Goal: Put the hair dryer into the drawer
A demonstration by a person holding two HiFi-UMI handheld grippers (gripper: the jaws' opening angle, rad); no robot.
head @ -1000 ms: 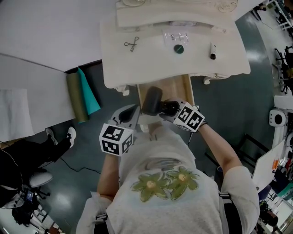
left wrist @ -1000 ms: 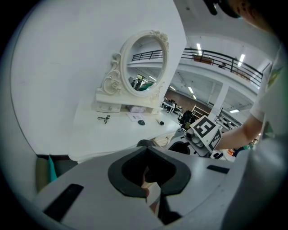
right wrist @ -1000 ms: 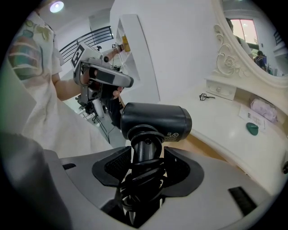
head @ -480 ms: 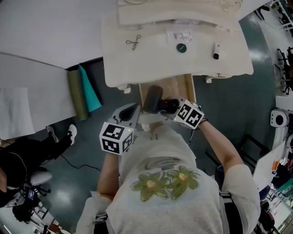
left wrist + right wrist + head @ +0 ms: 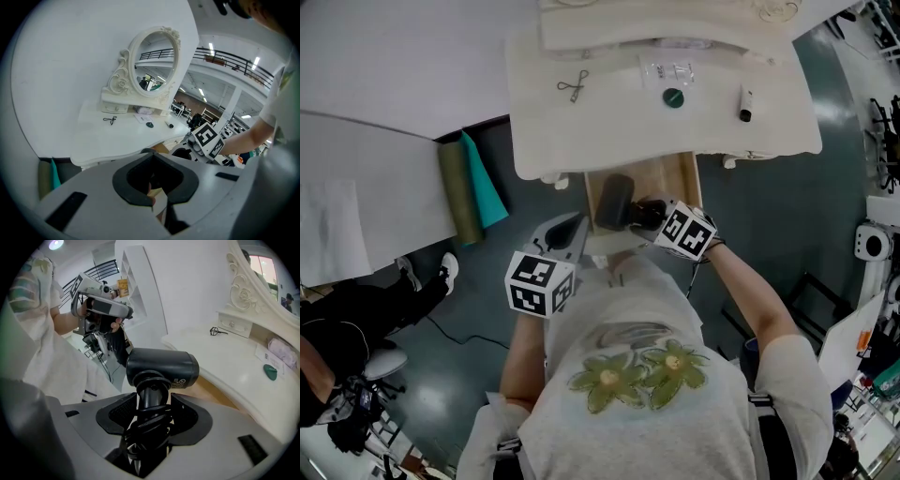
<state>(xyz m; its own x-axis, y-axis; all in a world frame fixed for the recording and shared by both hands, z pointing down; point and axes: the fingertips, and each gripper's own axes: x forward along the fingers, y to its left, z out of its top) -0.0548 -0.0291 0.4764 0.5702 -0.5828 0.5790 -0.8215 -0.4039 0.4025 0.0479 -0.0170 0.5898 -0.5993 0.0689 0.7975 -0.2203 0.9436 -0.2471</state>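
Observation:
A black hair dryer (image 5: 614, 199) hangs over the left part of the open drawer (image 5: 667, 180), which shows its wooden bottom under the white dressing table (image 5: 600, 141). My right gripper (image 5: 643, 215) is shut on the dryer's handle. In the right gripper view the barrel (image 5: 161, 366) stands above the jaws, and the cord is bundled around the handle where my right gripper (image 5: 152, 405) clamps it. My left gripper (image 5: 575, 227) hovers left of the drawer's white front. Seen in its own view, the left gripper (image 5: 151, 157) has its tips together and holds nothing.
On the tabletop lie a small metal clip (image 5: 571, 87), a clear packet (image 5: 667, 73), a green round lid (image 5: 674, 97) and a dark tube (image 5: 744, 103). An ornate mirror (image 5: 154, 63) stands at the back. Teal and olive rolls (image 5: 470, 192) lean left of the table.
Almost nothing differs: the hair dryer stays over the drawer in my right gripper, edging slightly toward the table. The left gripper keeps its place.

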